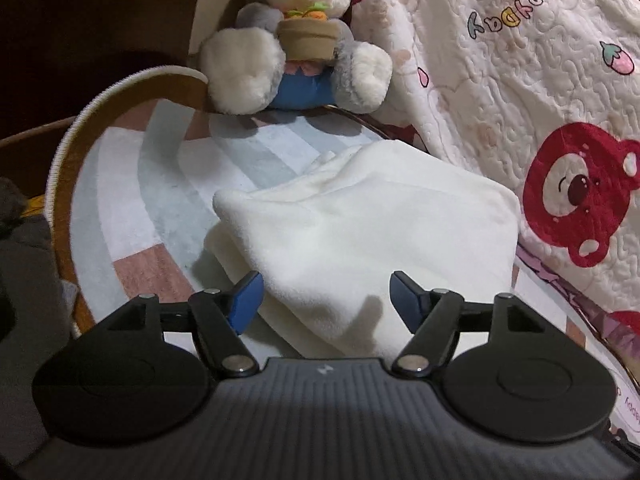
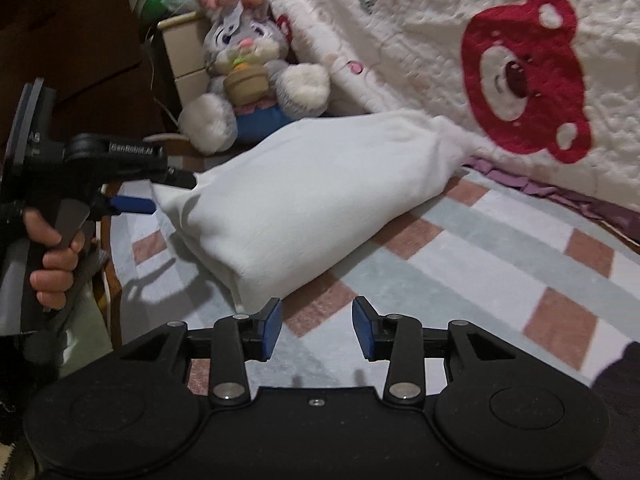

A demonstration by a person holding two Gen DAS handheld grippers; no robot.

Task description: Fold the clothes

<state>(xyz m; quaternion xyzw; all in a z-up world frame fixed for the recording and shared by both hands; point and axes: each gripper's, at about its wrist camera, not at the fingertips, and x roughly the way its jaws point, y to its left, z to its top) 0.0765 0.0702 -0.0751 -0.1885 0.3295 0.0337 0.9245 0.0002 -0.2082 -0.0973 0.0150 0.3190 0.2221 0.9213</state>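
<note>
A folded white fleece garment [image 2: 304, 196] lay on the checked pastel rug [image 2: 500, 264], below the bear-print quilt [image 2: 460, 40]. The left gripper [image 1: 326, 300] hovered spread over its near edge; the right gripper [image 2: 317, 328] stood spread beside it. A grey plush rabbit [image 2: 248, 76] sat behind.

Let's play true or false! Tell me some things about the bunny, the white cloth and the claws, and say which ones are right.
1. The bunny toy sits behind the white cloth. True.
2. The left claw is shut on the cloth. False: its jaws are open, with the cloth between them.
3. The right claw is open over the striped rug. True.
4. The bedspread has blue bears. False: they are red.
</note>
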